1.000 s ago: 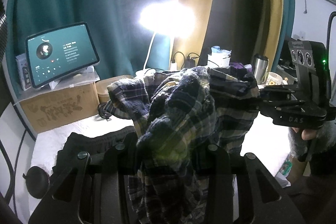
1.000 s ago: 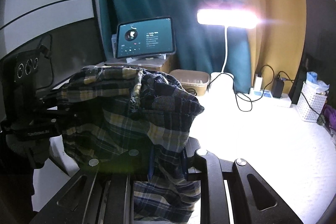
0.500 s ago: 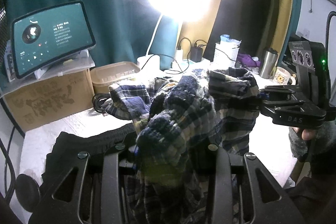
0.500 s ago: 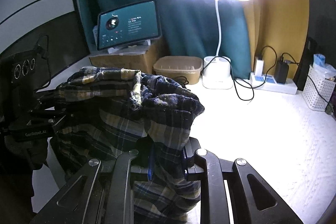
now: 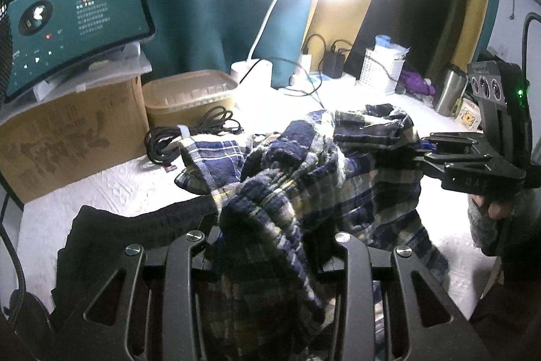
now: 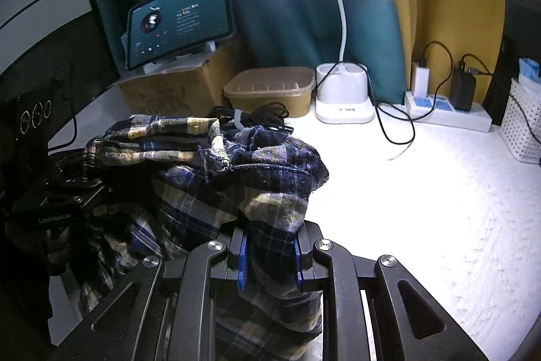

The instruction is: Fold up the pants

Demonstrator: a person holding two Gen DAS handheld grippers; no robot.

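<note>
My left tool is clamped on the plaid pants. My right tool pinches them too, above the white bench.

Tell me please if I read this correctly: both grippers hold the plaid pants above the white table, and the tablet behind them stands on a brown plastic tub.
Not quite. The tablet stands on a cardboard box, not on the brown plastic tub beside it; the right wrist view shows this. The rest holds: the left gripper and right gripper both hold the plaid pants above the white table.
</note>
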